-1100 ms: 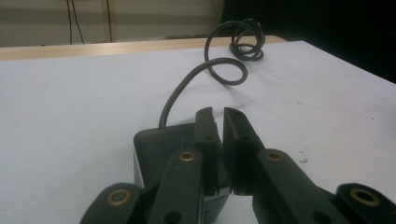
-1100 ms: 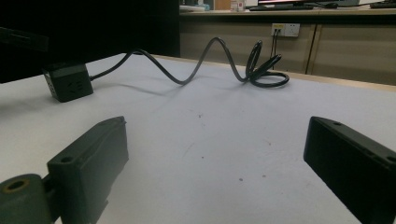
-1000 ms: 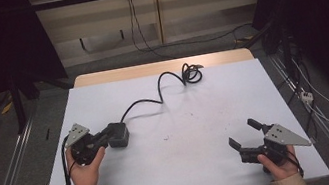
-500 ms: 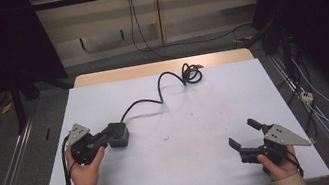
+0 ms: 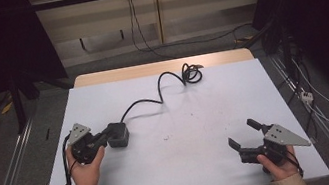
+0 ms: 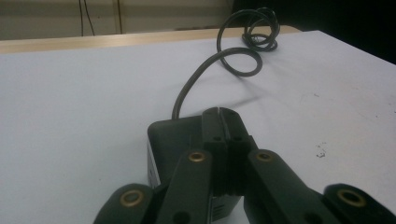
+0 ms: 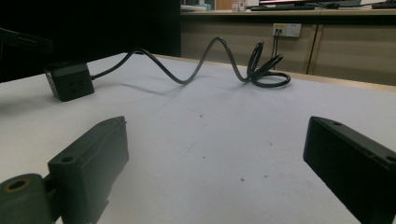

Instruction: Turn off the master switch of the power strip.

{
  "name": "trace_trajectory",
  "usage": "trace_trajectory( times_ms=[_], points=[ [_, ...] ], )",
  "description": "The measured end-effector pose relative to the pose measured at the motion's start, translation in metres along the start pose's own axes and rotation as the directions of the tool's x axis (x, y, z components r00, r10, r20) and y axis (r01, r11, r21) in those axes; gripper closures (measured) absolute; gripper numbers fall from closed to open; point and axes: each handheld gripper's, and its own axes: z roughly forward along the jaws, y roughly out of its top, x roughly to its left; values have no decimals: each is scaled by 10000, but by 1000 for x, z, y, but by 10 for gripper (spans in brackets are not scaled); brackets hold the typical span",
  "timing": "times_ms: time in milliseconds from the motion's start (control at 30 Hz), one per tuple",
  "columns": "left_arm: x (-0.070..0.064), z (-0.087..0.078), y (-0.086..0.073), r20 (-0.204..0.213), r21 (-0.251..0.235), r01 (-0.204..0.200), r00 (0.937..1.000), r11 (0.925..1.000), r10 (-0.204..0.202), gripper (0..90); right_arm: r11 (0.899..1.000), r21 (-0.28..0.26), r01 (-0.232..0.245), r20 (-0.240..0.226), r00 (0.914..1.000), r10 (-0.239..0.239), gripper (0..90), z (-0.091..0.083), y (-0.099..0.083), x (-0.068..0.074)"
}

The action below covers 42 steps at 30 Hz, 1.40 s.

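Looking from high view: left gripper (image 5: pixel 104 139) touches the black box (image 5: pixel 118 134) on the left of the white table (image 5: pixel 190 169); its cord (image 5: pixel 161 85) runs to the far edge; right gripper (image 5: pixel 244 136) is well apart, jaws spread
Left gripper view: jaws pressed together over the box (image 6: pixel 170 133)
Right gripper view: jaws wide; box (image 7: pixel 70 80) far off

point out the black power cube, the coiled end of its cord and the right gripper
black power cube (image 5: pixel 118 133): high view, on its top face.
coiled cord end (image 5: pixel 191 73): high view, on the loops near the table's far edge.
right gripper (image 5: pixel 246 135): high view, midway between its open jaw tips.
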Motion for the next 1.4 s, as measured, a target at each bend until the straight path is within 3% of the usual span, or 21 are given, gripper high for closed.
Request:
trace_trajectory(
  times_ms=[367, 1400],
  points=[
    [1, 4, -2, -114, 419, 188, 9998, 9989, -184, 900, 10000, 23, 41, -17, 10000, -41, 61, 0, 0, 0],
    [2, 8, -4, -69, 612, 220, 9997, 9979, -216, 900, 10000, 44, 31, 8, 10000, -31, 61, -1, 0, -1]
  ],
)
